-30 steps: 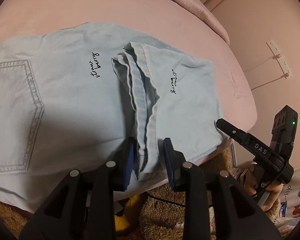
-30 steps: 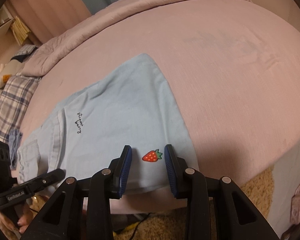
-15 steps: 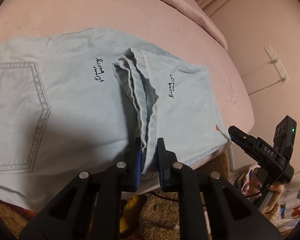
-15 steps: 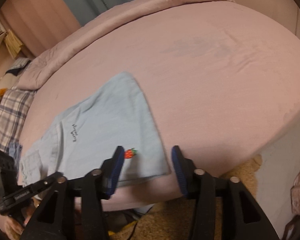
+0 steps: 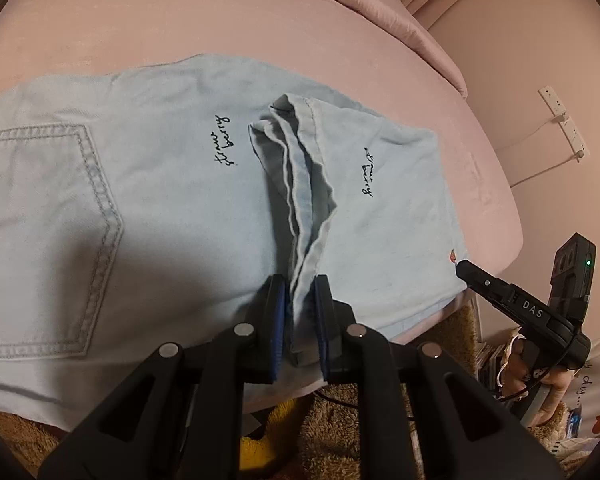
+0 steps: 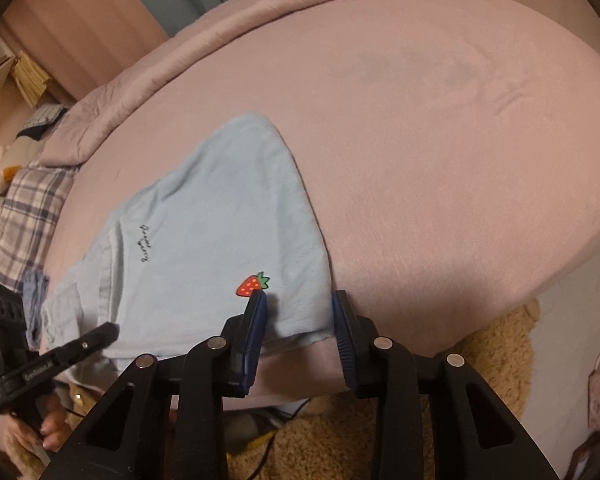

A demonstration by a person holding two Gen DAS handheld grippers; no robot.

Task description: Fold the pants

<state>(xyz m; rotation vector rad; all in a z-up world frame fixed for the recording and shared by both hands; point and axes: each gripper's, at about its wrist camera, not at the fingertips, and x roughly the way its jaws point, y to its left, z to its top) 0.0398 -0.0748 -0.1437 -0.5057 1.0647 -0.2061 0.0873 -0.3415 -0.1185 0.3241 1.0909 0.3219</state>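
Free room: the pink bed [image 6: 440,152] surface beyond and to the right of the pants [image 6: 220,208] is bare and flat in the right wrist view, open to passage up to the rolled quilt [image 6: 260,12] along the far edge.

Obstacles: the bunched ridge of hems [image 5: 300,184] stands up across the middle of the pants. At the near bed edge a fluffy brown rug [image 6: 480,344] and cables lie below. A wall [image 5: 540,40] with a power strip [image 5: 564,120] bounds the bed's right side in the left wrist view. A plaid pillow [image 6: 24,216] and clutter occupy the far left.
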